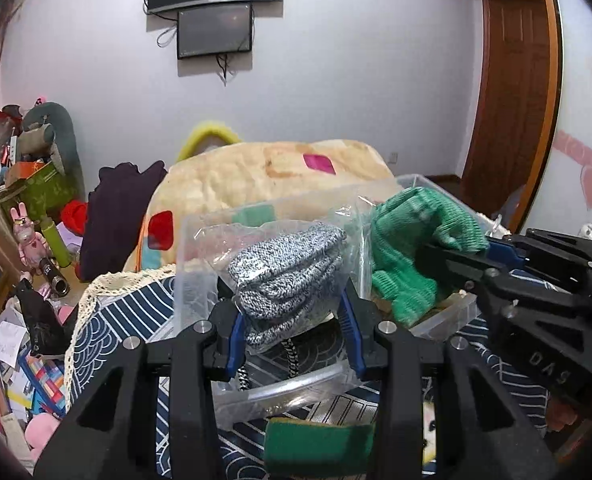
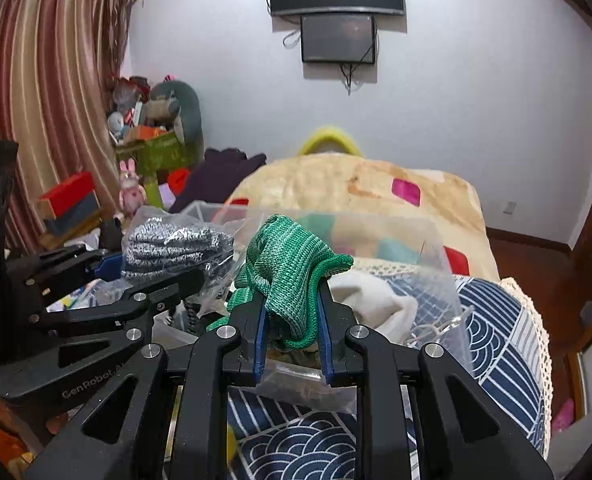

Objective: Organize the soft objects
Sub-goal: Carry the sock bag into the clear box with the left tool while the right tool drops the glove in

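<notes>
Left gripper (image 1: 291, 320), seen from its own wrist camera, is clamped on a grey-and-white knit item sealed in a clear plastic bag (image 1: 285, 276), its blue-padded fingers (image 1: 236, 340) pressing the bag from both sides; the bag is held up over the near-left part of a clear plastic bin (image 1: 444, 320) that sits on a navy-and-white patterned cloth (image 1: 115, 320) with a lace edge; to the right, the right gripper (image 1: 462, 258) comes in from the side and pinches a green knit item (image 1: 412, 248), which hangs over the bin, just beside the grey bag; a green sponge-like pad (image 1: 320, 444) lies on the cloth at the near edge, and a cream quilt with coloured patches (image 1: 279, 176) rises on the far side; in the right wrist view, the right gripper (image 2: 291, 336) is clenched on the green knit item (image 2: 291, 264), the fabric bunched between its blue-padded fingers (image 2: 260, 344) and draped above them; below and beyond it stands the clear plastic bin (image 2: 444, 280), with a white soft item (image 2: 372, 296) inside on the right; at left the left gripper (image 2: 155, 276) holds the bagged grey-and-white knit item (image 2: 175, 246) close beside the green one, whether touching I cannot tell; the patterned cloth (image 2: 496, 328) shows near and right, the quilt (image 2: 356, 188) far behind.
</notes>
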The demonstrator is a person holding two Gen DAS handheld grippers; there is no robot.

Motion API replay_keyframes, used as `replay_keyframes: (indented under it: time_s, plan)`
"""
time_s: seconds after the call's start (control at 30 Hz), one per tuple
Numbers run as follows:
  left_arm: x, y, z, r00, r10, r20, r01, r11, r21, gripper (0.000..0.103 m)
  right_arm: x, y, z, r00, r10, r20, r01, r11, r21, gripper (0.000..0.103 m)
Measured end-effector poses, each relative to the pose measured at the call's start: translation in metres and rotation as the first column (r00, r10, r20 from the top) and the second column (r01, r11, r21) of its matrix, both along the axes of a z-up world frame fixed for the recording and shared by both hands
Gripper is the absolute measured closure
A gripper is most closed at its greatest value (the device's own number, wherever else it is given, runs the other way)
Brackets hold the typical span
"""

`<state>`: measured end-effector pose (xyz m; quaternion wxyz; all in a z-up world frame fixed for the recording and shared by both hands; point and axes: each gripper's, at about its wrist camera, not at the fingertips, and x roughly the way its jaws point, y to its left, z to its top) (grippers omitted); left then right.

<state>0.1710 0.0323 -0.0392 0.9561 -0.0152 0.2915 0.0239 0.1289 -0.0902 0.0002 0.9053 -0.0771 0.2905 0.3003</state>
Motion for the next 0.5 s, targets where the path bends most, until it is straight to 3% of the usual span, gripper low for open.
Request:
replay_keyframes:
  time_s: [0.33, 0.5]
  plan:
    - [0.014, 0.003, -0.01, 0.997, -0.03, -0.073, 0.027, 0.999, -0.044, 0.063, 0.009, 0.004, -0.01, 0.999, -0.005, -0.04, 0.003, 0.999, -0.047, 0.082]
    - [0.006, -0.003, -0.007, 0.997, -0.033, -0.063, 0.032, 0.999, -0.011, 0.059, 0.007, 0.003, -0.007, 0.999, -0.014, -0.03, 0.012, 0.998, -0.061, 0.077]
